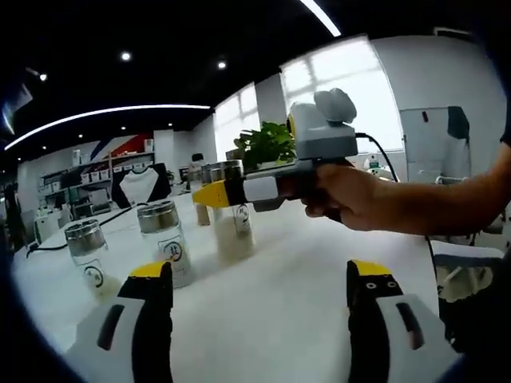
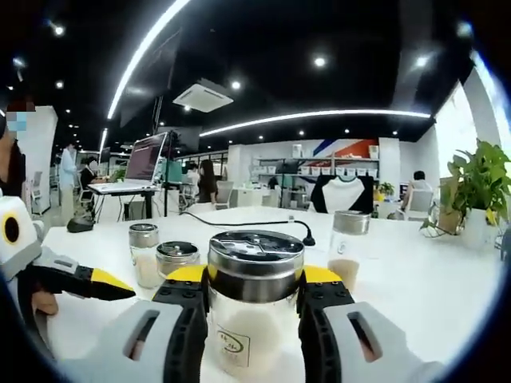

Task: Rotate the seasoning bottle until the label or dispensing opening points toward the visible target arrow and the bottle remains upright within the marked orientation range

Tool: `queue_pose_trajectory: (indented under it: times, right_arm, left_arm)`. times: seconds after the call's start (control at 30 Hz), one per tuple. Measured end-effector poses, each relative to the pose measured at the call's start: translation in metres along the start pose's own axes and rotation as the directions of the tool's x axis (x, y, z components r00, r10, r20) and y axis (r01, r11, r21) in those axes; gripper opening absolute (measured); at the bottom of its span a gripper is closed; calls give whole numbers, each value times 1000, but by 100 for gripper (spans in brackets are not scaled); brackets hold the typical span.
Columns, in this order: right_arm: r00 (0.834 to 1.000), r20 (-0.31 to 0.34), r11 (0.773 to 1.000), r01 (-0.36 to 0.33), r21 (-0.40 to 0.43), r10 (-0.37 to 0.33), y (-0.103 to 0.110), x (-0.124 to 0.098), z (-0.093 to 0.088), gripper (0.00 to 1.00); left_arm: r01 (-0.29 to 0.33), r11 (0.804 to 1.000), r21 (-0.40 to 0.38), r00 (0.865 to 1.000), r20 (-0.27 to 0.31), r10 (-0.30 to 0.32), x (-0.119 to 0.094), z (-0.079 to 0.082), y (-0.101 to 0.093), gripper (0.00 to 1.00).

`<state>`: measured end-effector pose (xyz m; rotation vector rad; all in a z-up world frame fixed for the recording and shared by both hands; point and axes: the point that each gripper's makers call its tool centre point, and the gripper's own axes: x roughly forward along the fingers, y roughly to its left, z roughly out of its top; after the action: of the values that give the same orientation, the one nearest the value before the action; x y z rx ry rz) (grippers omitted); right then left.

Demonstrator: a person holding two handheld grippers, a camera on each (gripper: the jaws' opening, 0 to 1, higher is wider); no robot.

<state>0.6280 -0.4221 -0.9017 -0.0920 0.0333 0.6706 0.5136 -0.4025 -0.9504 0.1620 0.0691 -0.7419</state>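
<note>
— Right gripper view: what is your right gripper [image 2: 254, 302] doing?
— Your jaws are clamped on the seasoning bottle [image 2: 252, 307], which stands upright on the white table [image 2: 415, 279].
— And your left gripper [image 1: 257, 279]?
— Its jaws are spread wide over the table, grasping nothing, with two jars [image 1: 128, 251] just ahead.

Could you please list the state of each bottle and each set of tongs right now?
Left tongs: open, holding nothing.
Right tongs: shut on the seasoning bottle.
Seasoning bottle: upright, lid on.
Two bottles beside left tongs: upright, capped.
Potted plant: upright on the table.
</note>
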Motion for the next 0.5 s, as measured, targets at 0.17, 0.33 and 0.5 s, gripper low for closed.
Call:
queue_pose_trajectory:
  times: [0.17,0.33,0.5]
  right_arm:
    - [1000,4,1000,22,-3,-22,-4,2,0,41]
    - [1000,8,1000,26,9,-26,-6,5,0,41]
    - [1000,10,1000,14,8,-14,-7,6,-1,41]
  left_arm:
    - [-24,1000,-13,1000,-11,24,0,-1,4,100]
    - [-52,997,-64,999,6,53,-3,1,12,100]
    - [-62,984,-166,996,50,72,-7,8,21,100]
